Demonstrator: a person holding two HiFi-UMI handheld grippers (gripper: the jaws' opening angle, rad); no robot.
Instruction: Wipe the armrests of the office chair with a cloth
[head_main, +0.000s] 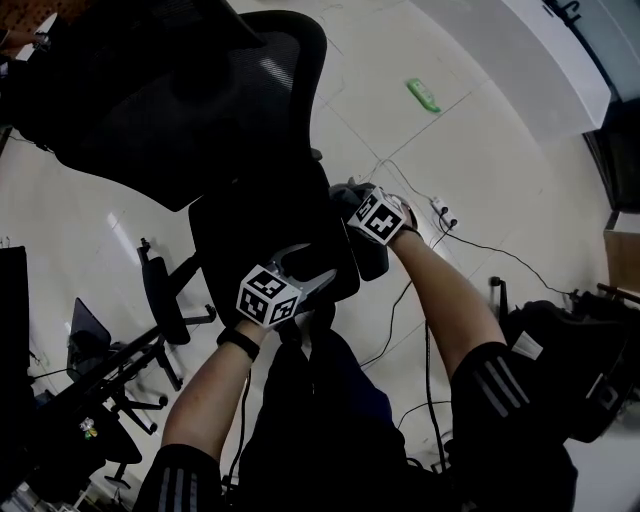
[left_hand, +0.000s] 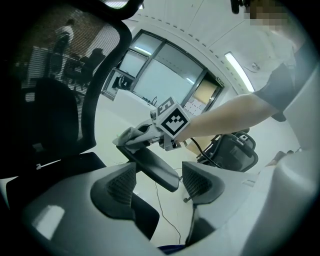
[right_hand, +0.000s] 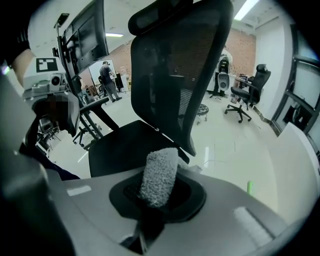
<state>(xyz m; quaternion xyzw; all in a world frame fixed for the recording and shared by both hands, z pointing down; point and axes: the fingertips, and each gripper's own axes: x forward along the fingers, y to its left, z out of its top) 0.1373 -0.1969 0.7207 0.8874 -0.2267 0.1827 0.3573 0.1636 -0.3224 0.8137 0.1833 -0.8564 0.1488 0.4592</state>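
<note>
The black office chair (head_main: 200, 90) is seen from above, mesh back at the upper left. My right gripper (head_main: 372, 212) is shut on a grey cloth (head_main: 349, 194), which lies on the far end of the chair's right armrest (head_main: 370, 255). In the right gripper view the cloth (right_hand: 159, 175) stands up between the jaws of the right gripper (right_hand: 160, 194), with the chair back (right_hand: 180, 75) beyond. My left gripper (head_main: 300, 278) hangs open over the seat. In its own view the left gripper (left_hand: 160, 185) frames the armrest (left_hand: 155, 167) farther off, untouched, and shows the cloth (left_hand: 129, 138).
Cables (head_main: 470, 240) run over the pale floor to the right of the chair. A green object (head_main: 423, 95) lies on the floor farther off. Another chair (head_main: 165, 300) stands at the left, a black chair (head_main: 570, 370) at the right, a white counter (head_main: 540, 50) behind.
</note>
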